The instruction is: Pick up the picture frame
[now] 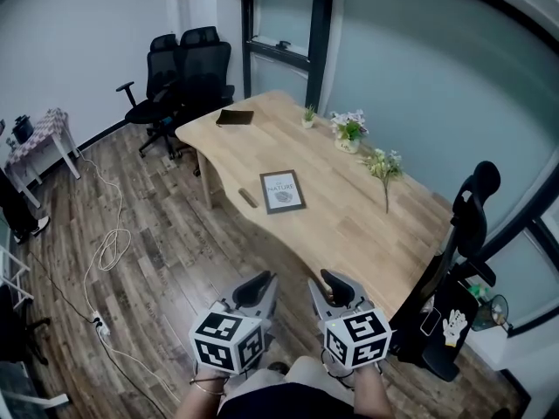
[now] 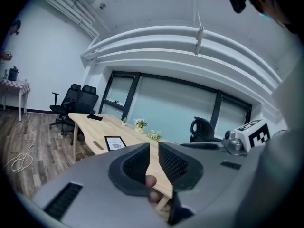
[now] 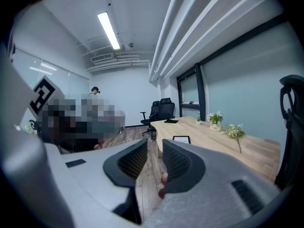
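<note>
The picture frame (image 1: pixel 282 191) is black-edged with a white print and lies flat near the front edge of the light wooden table (image 1: pixel 349 234). It also shows small and far off in the left gripper view (image 2: pixel 114 143) and in the right gripper view (image 3: pixel 181 139). My left gripper (image 1: pixel 260 279) and right gripper (image 1: pixel 330 278) hang side by side above the floor, well short of the table and pointing toward it. In its own view the left gripper (image 2: pixel 154 147) shows a narrow gap with nothing in it. The right gripper (image 3: pixel 155 145) stands open wider, also with nothing between its jaws.
On the table lie a dark notebook (image 1: pixel 234 118), a small potted plant (image 1: pixel 308 116), a flower pot (image 1: pixel 348 132), a loose flower sprig (image 1: pixel 384 166) and a small wooden strip (image 1: pixel 248 198). Black office chairs (image 1: pixel 188 68) stand at the far end, another chair (image 1: pixel 463 234) at my right. A white cable (image 1: pixel 109 251) runs across the floor.
</note>
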The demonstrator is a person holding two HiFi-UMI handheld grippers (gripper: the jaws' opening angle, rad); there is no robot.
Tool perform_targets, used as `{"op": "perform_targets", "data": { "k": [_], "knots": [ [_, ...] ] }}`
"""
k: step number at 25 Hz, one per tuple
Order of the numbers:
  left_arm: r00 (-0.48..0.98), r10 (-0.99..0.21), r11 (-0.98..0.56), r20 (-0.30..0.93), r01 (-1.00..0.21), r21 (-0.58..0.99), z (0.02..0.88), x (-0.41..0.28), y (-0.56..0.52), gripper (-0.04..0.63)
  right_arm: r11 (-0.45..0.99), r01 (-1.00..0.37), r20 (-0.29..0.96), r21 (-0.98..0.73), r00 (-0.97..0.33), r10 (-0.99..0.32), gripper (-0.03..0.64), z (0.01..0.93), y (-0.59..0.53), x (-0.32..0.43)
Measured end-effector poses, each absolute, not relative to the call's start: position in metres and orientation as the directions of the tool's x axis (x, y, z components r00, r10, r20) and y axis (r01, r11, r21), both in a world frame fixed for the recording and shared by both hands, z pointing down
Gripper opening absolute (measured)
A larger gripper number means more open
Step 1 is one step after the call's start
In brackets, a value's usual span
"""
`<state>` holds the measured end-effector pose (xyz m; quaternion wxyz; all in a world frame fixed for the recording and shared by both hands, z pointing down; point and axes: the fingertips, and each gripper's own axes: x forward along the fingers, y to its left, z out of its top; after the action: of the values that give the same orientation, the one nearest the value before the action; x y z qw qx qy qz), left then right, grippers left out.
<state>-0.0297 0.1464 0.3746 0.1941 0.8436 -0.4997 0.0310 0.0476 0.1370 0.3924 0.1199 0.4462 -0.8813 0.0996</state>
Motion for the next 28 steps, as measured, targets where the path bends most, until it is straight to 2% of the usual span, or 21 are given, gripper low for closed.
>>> {"op": "perform_targets", "data": {
  "k": [9, 28],
  "knots": [
    [0.516, -0.820, -0.440, 0.246, -0.845, 0.305, 0.375, -0.033, 0.138, 0.094, 0.585, -0.808, 0.295, -0.066, -0.576, -0.762, 0.081, 0.394, 0.128, 0.040],
    [0.497, -0.822, -0.412, 0.278, -0.856, 0.312, 0.387, -0.041, 0.091, 0.103, 0.591, -0.804, 0.312, -0.074, -0.581, -0.752, 0.103, 0.405, 0.075, 0.036]
  ]
}}
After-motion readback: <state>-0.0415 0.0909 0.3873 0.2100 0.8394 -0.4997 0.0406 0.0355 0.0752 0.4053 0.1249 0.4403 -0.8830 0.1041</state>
